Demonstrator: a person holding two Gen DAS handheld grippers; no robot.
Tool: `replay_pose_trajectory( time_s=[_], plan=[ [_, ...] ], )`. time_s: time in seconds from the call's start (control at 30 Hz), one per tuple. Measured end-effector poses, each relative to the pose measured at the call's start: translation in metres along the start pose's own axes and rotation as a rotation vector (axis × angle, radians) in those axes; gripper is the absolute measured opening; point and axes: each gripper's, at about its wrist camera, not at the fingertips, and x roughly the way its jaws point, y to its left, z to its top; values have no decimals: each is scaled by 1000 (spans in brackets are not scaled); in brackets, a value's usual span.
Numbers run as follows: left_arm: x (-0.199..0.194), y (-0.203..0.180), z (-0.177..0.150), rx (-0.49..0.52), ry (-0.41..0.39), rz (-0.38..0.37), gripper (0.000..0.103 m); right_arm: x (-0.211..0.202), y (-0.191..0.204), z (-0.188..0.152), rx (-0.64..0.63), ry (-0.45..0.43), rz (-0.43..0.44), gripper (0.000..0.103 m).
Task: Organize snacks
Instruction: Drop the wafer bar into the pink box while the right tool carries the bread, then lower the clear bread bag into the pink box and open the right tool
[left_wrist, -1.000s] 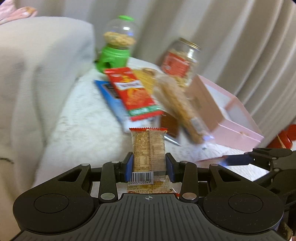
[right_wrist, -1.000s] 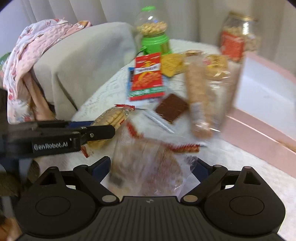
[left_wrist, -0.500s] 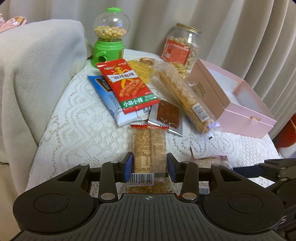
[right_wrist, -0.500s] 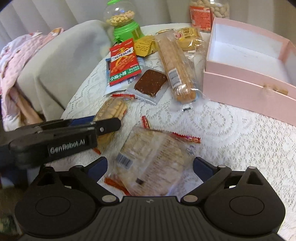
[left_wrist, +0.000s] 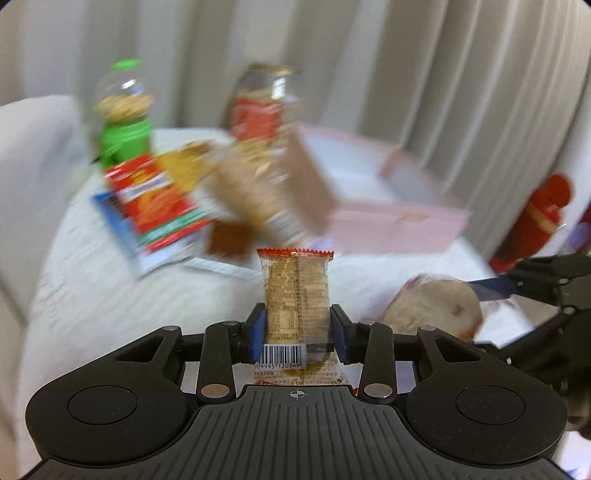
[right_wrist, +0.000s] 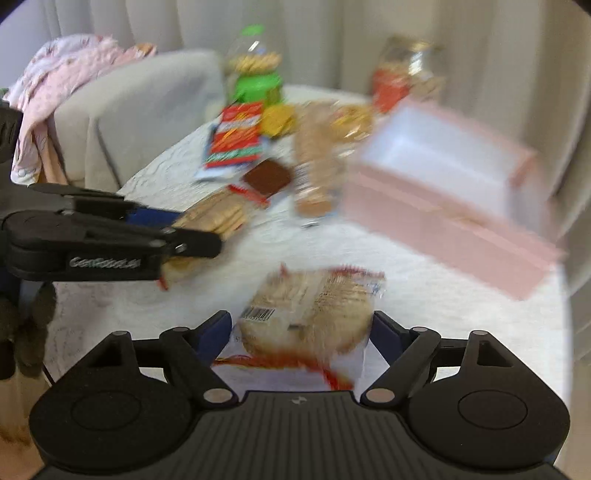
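Lace tablecloth (right_wrist: 424, 295); round cracker pack (right_wrist: 306, 314) between closing right tool (right_wrist: 301, 328) jaws.

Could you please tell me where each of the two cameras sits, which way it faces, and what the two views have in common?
Left wrist: sits behind the left gripper, looking forward and down over the table; its jaws are closing on a biscuit pack.
Right wrist: sits behind the right gripper, facing the same table; its jaws are closing around a round cracker pack.
Shared: the pink box, green dispenser, jar, red packet; each view shows the other gripper.
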Motion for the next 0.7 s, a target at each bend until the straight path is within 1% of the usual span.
replay_pose_trajectory(
  time_s=[0.03,0.07,0.1,0.13,0.17,0.2,0.23,0.27,0.3,0.33,0.37,0.4,0.43,0.47,0.5,0.53,0.57,0.6,0.63,0.7],
  plan=[
    [-2,-5,10,-17,-22,-48,41,-14,-12,0,19,-27,-1,80],
    [-5,-11,23,-22,-52,-84,41,-27,-23,3,36,-59,-1,73],
    [-7,-18,39,-11,-90,-107,41,-39,-32,6,49,-99,-10,44],
    [-8,-25,56,1,-123,-122,41,-51,-43,13,64,-138,-19,37],
    [-7,-30,75,-1,-159,-140,41,-61,-55,22,86,-166,-21,37],
    [-4,-33,88,-6,-180,-149,41,-69,-67,32,114,-209,-31,37],
    [2,-36,102,-5,-197,-145,42,-73,-76,40,129,-241,-35,37],
    [10,-38,114,-2,-195,-131,42,-74,-85,47,140,-258,-38,37],
    [21,-39,122,-9,-173,-129,42,-73,-92,52,150,-262,-45,40],
    [34,-37,129,-29,-138,-148,43,-71,-98,55,152,-261,-44,46],
    [54,-36,133,-59,-78,-173,44,-67,-101,55,146,-253,-32,69],
    [70,-36,134,-68,-30,-170,44,-62,-103,52,138,-240,-18,90],
    [84,-39,134,-58,0,-150,44,-56,-104,46,128,-224,-8,94],
    [97,-41,134,-49,2,-119,44,-49,-104,40,119,-205,0,95],
    [102,-40,134,-63,-26,-98,44,-41,-102,30,106,-171,10,95],
    [102,-34,133,-92,-73,-67,44,-32,-101,21,98,-123,18,95],
    [99,-29,132,-114,-107,-38,44,-23,-100,12,106,-85,14,95],
    [95,-24,131,-126,-115,-26,44,-14,-99,4,125,-49,5,95],
    [93,-20,131,-131,-108,-25,44,-3,-99,-5,157,-12,-8,95],
    [86,-14,125,-124,-87,-9,44,14,-100,-14,239,36,-21,95]
  ],
)
